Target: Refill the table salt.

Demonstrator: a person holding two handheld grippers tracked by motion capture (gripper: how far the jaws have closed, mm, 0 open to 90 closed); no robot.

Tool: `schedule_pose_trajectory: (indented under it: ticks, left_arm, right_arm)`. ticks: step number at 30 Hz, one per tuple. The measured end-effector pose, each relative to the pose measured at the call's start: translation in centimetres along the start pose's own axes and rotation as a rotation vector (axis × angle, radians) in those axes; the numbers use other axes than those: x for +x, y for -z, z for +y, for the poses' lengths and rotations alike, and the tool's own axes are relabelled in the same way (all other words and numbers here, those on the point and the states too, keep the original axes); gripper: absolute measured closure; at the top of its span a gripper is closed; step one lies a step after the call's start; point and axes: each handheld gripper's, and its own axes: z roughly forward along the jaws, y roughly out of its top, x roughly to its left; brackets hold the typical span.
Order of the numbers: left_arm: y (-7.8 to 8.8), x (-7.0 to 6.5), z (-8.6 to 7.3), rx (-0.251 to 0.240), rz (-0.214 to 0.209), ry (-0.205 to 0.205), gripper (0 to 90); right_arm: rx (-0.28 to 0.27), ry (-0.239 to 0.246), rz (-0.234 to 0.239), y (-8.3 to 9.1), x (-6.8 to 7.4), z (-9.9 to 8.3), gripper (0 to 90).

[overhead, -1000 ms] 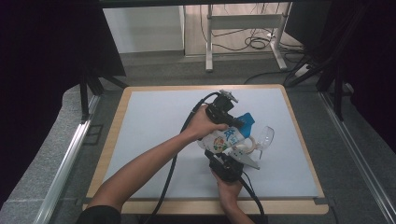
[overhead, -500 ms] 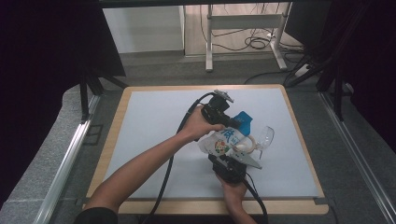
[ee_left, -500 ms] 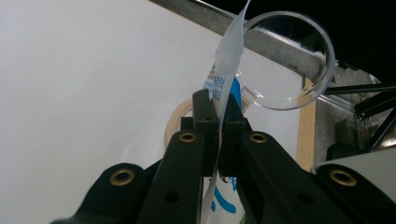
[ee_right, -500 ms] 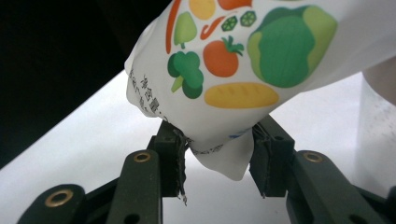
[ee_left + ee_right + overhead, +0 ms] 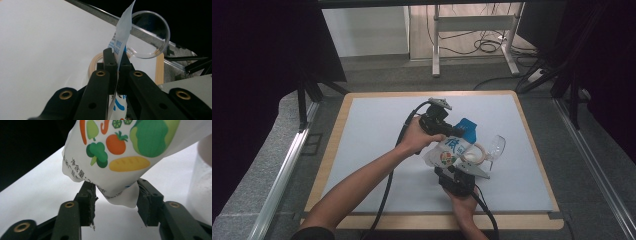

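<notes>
Since a second ago the right gripper (image 5: pixel 457 172) has slid back toward the near edge of the table (image 5: pixel 362 150), off the pouch (image 5: pixel 451 150); the left hand (image 5: pixel 414 139) and pouch sit about as before.

Near: right gripper, jaws parted. In the right gripper view the pouch's lower end (image 5: pixel 117 170) hangs between the jaws, no visible squeeze from either.

Middle: pouch, white with vegetable print and blue top, right of the table's centre, lifted off the surface. Tape ring (image 5: pixel 474 151) just beside it, on its right.

Farther: left gripper (image 5: pixel 117 56) clamped on the pouch's thin upper edge (image 5: pixel 123 32). Clear glass (image 5: pixel 495 148) toward the right edge; whether it touches the ring, cannot tell.
</notes>
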Motion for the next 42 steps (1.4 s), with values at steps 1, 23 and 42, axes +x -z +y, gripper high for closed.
schedule_pose_trajectory:
  ticks: [1,23,42]
  left_arm:
    - [0.1,0.0,-0.2,-0.003,-0.001,0.001,89.5]
    - [2.8,0.3,-3.2,-0.152,0.003,0.031,89.6]
    - [7.1,2.1,-7.7,-0.307,0.104,0.096,89.5]
  right_arm:
    - [0.005,-0.002,0.005,0.0,0.0,0.0,50.7]
    - [0.028,0.026,0.059,1.6,-0.1,-0.4,43.0]
    - [0.011,0.017,0.07,1.9,-0.5,-0.3,42.8]
